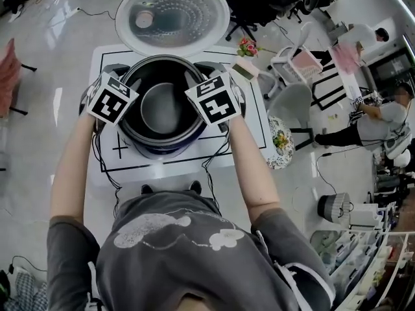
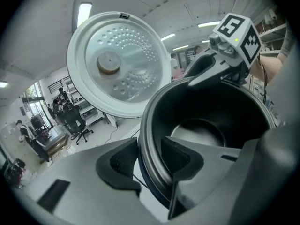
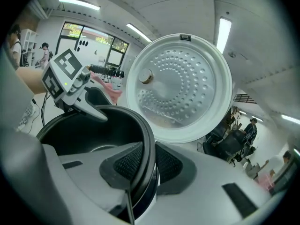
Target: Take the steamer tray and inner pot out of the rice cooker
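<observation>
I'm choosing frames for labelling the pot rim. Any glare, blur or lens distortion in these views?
Head view: sharp and evenly lit, with glare streaks on the glossy floor and the open lid. Left gripper view: heavy fisheye bending and dark corners; the inner pot rim is crisp, the background soft. Right gripper view: same fisheye; the strip light is blown out.

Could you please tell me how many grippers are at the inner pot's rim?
2. The left gripper straddles the inner pot's left rim, jaws closing; the right gripper clamps the right rim.

You can read no words, brands or numbers anywhere; the marker cubes (image 1: 111,98) carry only black-and-white square patterns.
</observation>
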Demonstrator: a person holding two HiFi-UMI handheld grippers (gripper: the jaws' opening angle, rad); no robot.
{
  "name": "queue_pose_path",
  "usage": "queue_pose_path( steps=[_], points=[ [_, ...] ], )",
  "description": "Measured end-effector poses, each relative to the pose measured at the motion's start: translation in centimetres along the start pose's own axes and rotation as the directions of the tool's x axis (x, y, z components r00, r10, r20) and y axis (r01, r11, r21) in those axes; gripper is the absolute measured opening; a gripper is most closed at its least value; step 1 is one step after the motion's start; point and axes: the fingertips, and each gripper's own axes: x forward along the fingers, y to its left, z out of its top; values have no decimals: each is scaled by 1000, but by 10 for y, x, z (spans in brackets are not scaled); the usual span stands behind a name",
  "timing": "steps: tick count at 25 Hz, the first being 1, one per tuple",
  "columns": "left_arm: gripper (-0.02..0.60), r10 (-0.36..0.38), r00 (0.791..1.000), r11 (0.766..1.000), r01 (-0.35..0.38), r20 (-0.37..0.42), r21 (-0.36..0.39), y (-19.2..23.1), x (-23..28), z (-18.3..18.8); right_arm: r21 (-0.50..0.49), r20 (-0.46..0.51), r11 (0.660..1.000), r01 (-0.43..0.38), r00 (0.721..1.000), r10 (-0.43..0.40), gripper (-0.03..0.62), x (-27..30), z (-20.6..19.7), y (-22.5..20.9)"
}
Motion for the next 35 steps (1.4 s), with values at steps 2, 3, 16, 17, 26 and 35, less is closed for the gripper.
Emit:
queue_pose_path(
  steps=[2,3,16,17,26,35],
  points=[
    [164,5,1000,1000,-5,-24,11,1,1,-2,5,6,1000,-6,1000,6,101,-1,2,-1],
    [159,14,999,1000,-14,-31,17,2,1,-2,6,9,1000,-7,1000,7,101,0,3,-1],
    [60,-58,996,977,69,61,-199,8,-30,29,22,110,1000,15,994,-18,100,-26,25,-6],
    [57,-63,995,976,77,78,-203,9,-34,33,18,123,1000,24,992,-26,100,-29,28,-6],
    [44,-62,980,972,102,188,-213,11,-55,56,-25,226,995,96,970,-88,100,-51,45,-15],
    [44,74,966,975,-18,247,-221,-3,-94,90,-67,372,991,117,924,-84,98,-99,62,-26]
  ],
)
